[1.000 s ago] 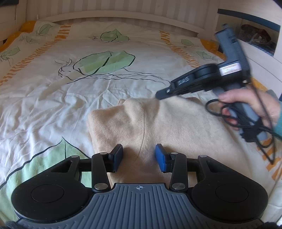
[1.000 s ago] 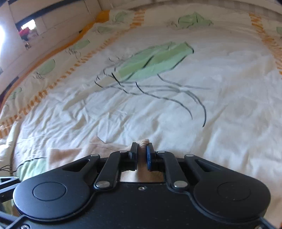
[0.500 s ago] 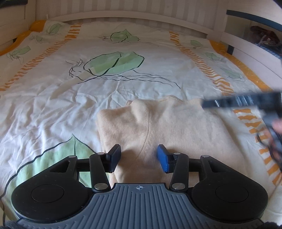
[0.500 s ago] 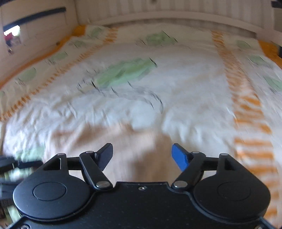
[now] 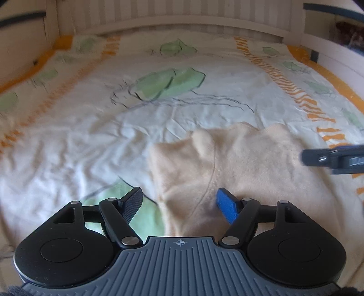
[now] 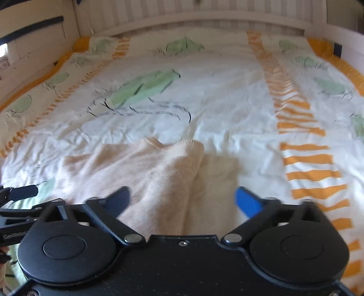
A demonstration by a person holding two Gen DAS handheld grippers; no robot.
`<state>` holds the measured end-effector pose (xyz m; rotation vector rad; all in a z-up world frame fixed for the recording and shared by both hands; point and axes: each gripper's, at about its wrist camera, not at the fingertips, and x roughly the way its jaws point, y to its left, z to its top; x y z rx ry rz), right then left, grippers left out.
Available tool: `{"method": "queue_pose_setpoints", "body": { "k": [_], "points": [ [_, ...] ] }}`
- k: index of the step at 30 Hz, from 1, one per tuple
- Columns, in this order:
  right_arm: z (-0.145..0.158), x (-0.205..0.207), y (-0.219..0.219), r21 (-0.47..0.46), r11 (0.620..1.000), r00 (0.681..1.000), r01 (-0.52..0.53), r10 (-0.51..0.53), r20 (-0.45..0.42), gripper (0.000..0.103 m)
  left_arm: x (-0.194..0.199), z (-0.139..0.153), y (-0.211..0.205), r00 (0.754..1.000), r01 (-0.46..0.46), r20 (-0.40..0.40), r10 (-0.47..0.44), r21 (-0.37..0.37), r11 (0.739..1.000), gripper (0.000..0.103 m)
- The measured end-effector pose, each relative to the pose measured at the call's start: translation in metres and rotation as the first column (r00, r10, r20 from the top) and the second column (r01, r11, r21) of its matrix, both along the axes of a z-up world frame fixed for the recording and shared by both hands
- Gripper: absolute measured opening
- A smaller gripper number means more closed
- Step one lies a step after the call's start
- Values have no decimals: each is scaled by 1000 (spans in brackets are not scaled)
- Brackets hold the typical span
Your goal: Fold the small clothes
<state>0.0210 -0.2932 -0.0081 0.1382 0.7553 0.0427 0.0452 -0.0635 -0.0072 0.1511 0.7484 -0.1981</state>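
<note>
A cream fleece garment [image 5: 238, 168] lies folded on the bed; it also shows in the right wrist view [image 6: 159, 179]. My left gripper [image 5: 179, 205] is open and empty, hovering over the garment's near left edge. My right gripper [image 6: 182, 200] is open and empty over the garment's right part, where a folded flap [image 6: 218, 177] lies beside the thicker fold. The right gripper's tip [image 5: 332, 157] shows at the right edge of the left wrist view. The left gripper's side [image 6: 18, 193] shows at the left edge of the right wrist view.
The bedsheet [image 5: 113, 136] is white with green leaf prints and orange stripes, wrinkled around the garment. A slatted headboard [image 5: 177, 18] closes the far end. Wooden bed rails run along the left side [image 6: 34, 59] and the right side [image 5: 336, 59].
My right gripper has let go of the garment, opened wide and drawn back to the right. My left gripper has opened wider and shifted left. The garment lies flat in a new fold.
</note>
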Motion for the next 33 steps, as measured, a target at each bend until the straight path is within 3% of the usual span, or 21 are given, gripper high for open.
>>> {"method": "queue_pose_setpoints", "body": {
  "k": [7,13,18,20,25,33],
  "points": [
    [35,-55,-1,55,998,996,17,-21,82,103,-43,31,3,999,-11,52,11,-2,1000,71],
    [45,-90,8,12,999,995,45,-46,91,102,-70,40,-6,999,13,50,-14,21,1000,71],
    [43,-110,16,-69,995,996,74,-70,56,102,-94,44,-15,997,-23,73,18,71,997,71],
    [42,-121,18,-76,993,994,93,-88,64,102,-101,45,-15,997,-24,72,20,57,998,72],
    [39,-135,24,-33,997,997,70,-69,26,102,-103,44,-12,1000,4,-28,-3,17,1000,71],
    [29,-140,25,16,995,994,101,-100,-53,102,-108,41,-8,999,-31,-33,31,5,1000,71]
  ]
}}
